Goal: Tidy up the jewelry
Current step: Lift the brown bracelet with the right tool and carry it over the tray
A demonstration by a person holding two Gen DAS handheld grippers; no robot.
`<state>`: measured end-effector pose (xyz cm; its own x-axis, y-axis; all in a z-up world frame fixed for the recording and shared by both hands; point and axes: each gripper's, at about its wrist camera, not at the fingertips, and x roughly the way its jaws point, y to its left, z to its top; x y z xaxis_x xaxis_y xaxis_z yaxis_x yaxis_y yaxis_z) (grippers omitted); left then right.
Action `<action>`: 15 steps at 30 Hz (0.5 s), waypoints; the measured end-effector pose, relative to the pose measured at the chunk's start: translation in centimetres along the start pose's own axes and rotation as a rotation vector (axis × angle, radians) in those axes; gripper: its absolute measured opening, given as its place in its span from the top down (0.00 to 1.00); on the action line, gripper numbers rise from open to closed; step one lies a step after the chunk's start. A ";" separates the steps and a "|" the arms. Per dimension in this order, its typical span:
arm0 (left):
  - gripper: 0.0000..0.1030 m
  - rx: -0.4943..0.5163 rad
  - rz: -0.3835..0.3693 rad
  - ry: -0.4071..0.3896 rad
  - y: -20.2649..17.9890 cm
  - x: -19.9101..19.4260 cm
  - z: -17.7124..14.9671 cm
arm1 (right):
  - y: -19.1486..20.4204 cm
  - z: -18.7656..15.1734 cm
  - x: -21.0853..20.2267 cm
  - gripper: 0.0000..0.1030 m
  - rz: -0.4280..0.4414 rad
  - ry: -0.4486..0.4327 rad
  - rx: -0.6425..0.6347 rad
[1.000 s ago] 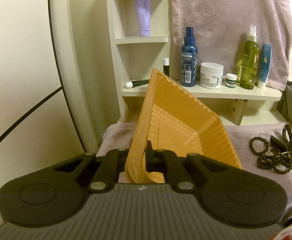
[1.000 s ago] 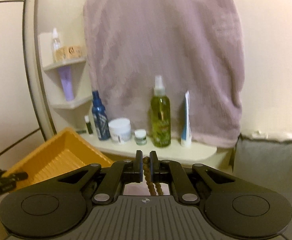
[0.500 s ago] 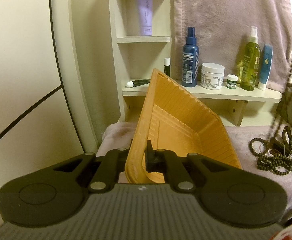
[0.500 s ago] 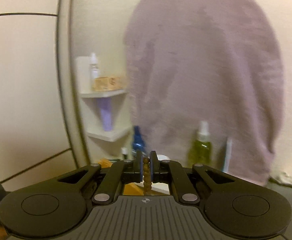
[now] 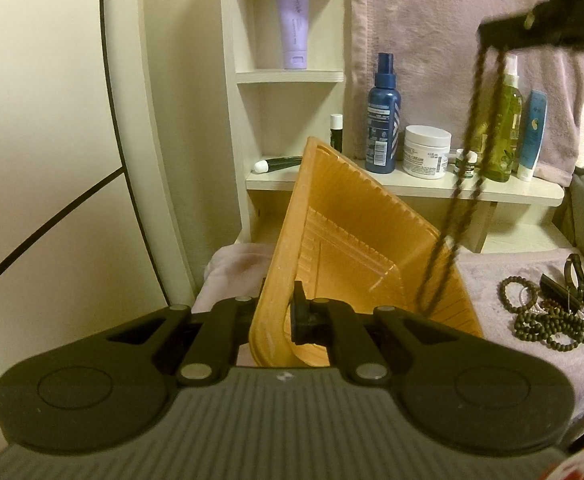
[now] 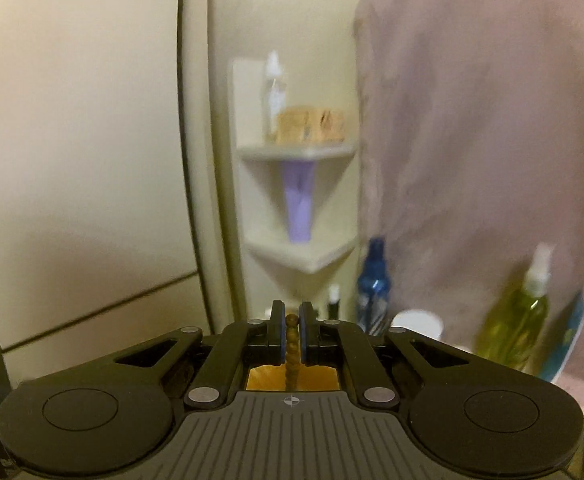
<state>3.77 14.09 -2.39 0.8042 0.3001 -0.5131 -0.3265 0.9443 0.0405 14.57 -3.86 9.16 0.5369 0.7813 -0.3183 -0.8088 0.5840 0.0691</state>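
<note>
My left gripper (image 5: 277, 314) is shut on the near rim of an orange ribbed tray (image 5: 344, 248) and holds it tilted up. My right gripper (image 6: 291, 332) is shut on a dark beaded necklace (image 6: 292, 344). In the left wrist view the right gripper (image 5: 488, 38) is high at the upper right, and the necklace (image 5: 464, 176) hangs from it in a long loop whose lower end reaches over the tray's right side. A pile of dark beaded bracelets and other jewelry (image 5: 556, 308) lies on the lilac cloth (image 5: 488, 280) at the right.
A white shelf (image 5: 412, 188) behind the tray carries a blue spray bottle (image 5: 383, 116), a white jar (image 5: 427, 151), a green bottle (image 5: 500, 128) and a blue tube (image 5: 532, 136). A lilac towel (image 6: 472, 140) hangs on the wall. Corner shelves hold a purple tube (image 5: 292, 26).
My right gripper has risen and swung left with the necklace, which now hangs over the tray. My left gripper keeps the tray tilted in the same place.
</note>
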 end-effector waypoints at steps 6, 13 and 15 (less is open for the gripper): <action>0.94 -0.003 -0.001 0.002 0.2 0.1 -0.1 | 0.7 -3.6 3.1 0.94 0.064 0.099 -0.014; 0.94 -0.007 0.001 0.004 0.2 0.2 -0.1 | 0.8 -6.7 5.5 0.94 0.125 0.222 -0.049; 0.94 -0.007 0.002 0.005 0.3 0.3 -0.1 | 0.7 -7.3 5.9 0.94 0.128 0.244 -0.047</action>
<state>3.85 14.39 -2.59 0.8009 0.3014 -0.5174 -0.3316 0.9427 0.0359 15.39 -0.42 0.45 0.3606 0.7686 -0.5284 -0.8796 0.4686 0.0813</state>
